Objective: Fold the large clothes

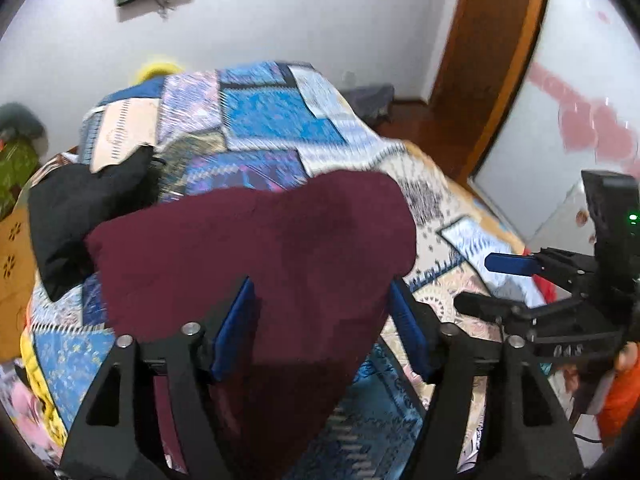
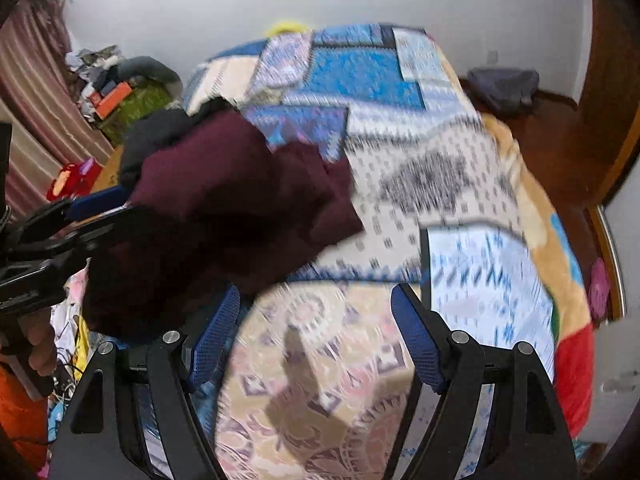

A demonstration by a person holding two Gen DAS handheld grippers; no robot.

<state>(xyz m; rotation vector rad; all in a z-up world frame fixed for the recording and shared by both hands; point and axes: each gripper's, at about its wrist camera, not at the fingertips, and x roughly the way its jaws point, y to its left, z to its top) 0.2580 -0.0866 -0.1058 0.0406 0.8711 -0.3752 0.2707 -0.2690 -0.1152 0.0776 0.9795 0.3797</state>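
A maroon garment (image 1: 260, 240) lies bunched on the patchwork bedspread (image 1: 260, 120). My left gripper (image 1: 320, 312) hangs over its near end, blue pads (image 1: 236, 320) wide apart with the cloth lying loose between them, so it is open. In the right wrist view the maroon garment (image 2: 224, 192) sits at the left, and the left gripper (image 2: 92, 208) reaches in at its left edge. My right gripper (image 2: 316, 312) stands open over bare bedspread (image 2: 440, 160), right of the garment, with nothing between its fingers. The right gripper (image 1: 488, 284) also shows at the right of the left wrist view.
A black garment (image 1: 80, 208) lies on the bed just left of the maroon one. A cluttered pile (image 2: 120, 92) and a striped curtain (image 2: 32, 80) stand left of the bed. A wooden door (image 1: 492, 60) and a dark bag (image 2: 504, 84) on the floor are at the right.
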